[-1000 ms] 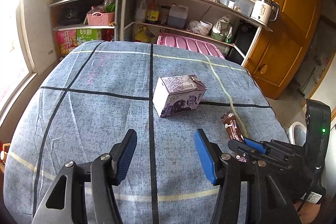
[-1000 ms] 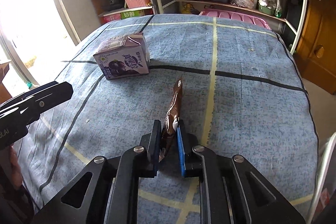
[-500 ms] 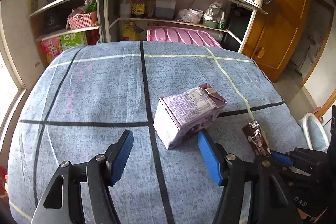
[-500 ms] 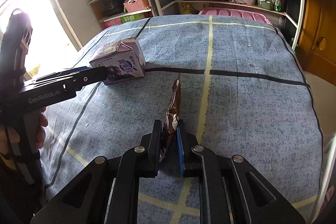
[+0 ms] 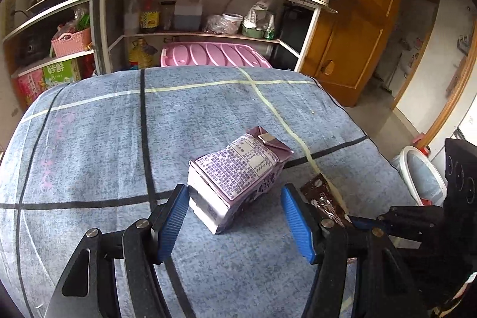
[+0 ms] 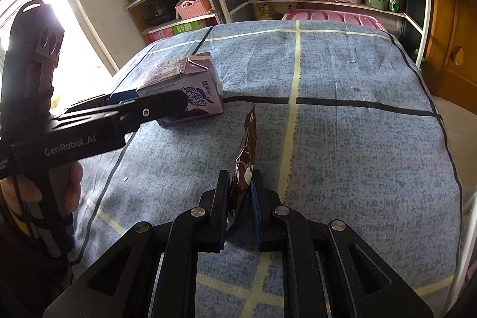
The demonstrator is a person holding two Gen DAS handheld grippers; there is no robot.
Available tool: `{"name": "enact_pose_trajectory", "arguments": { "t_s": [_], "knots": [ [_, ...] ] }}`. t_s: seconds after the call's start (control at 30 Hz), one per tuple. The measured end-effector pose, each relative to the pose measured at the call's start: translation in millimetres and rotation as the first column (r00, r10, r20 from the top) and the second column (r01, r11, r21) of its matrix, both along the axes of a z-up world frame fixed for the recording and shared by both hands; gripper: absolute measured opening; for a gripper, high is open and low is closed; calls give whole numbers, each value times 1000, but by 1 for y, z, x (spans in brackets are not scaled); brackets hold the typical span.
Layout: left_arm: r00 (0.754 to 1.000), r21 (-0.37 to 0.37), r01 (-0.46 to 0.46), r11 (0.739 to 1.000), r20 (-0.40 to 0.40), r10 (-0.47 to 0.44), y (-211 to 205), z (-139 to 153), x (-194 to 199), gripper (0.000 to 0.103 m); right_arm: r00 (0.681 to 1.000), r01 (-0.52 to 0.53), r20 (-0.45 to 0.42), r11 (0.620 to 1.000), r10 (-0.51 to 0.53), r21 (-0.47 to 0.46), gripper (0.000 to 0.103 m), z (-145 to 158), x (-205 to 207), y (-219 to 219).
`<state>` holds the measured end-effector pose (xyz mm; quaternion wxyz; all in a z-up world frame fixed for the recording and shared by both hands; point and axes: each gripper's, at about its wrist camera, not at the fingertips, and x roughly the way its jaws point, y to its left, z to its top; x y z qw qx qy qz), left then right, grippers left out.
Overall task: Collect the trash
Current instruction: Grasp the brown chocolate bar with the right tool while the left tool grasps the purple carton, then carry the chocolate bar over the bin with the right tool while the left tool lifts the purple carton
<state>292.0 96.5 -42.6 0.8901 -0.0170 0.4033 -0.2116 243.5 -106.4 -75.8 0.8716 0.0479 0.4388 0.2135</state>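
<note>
A purple milk carton lies on its side on the blue checked tablecloth. My left gripper is open, its blue pads on either side of the carton's near end; I cannot tell if they touch it. In the right wrist view the carton lies behind the left gripper. My right gripper is shut on a brown snack wrapper, held upright above the cloth. The wrapper also shows right of the left gripper.
A white bin with a plastic liner stands on the floor past the table's right edge. Shelves full of bottles and pots and a pink crate stand behind the table. A wooden cabinet is at the back right.
My left gripper has moved forward until its open jaws came around the carton's near end. The right gripper has stayed shut on the wrapper, nearly still.
</note>
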Motion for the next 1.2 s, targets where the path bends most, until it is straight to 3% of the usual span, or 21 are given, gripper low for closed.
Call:
{"name": "enact_pose_trajectory", "arguments": {
  "t_s": [0.1, 0.2, 0.37, 0.57, 0.7, 0.77, 0.87, 1.2],
  "knots": [
    [998, 11, 57, 998, -5, -57, -6, -3, -5, 64, 1000, 2, -5, 1000, -2, 10, 14, 0, 0, -2],
    [999, 74, -15, 997, 33, 12, -4, -2, 1, 64, 1000, 3, -5, 1000, -2, 10, 14, 0, 1, -1],
    [1000, 45, -3, 999, 27, 2, 2, -2, 13, 64, 1000, 2, -6, 1000, -2, 14, 14, -1, 2, -3],
    [996, -7, 88, 996, 17, -88, -10, -5, 20, 64, 1000, 3, -9, 1000, -3, 22, 14, -1, 2, -3],
    [996, -2, 85, 996, 9, -85, -16, -9, 21, 64, 1000, 3, -11, 1000, -3, 30, 14, -1, 2, -5],
    [997, -3, 84, 996, -2, -84, -17, -11, 21, 52, 1000, 3, -11, 1000, -2, 30, 14, -2, 1, -5],
    [997, 15, 76, 997, 4, -76, -19, -11, 19, 44, 1000, 5, -6, 1000, -5, 21, 14, -1, 0, -5],
    [998, 56, 26, 998, 50, -29, -24, 4, -4, 42, 1000, 25, 8, 1000, -25, 3, 11, 3, -12, -13]
  ]
}}
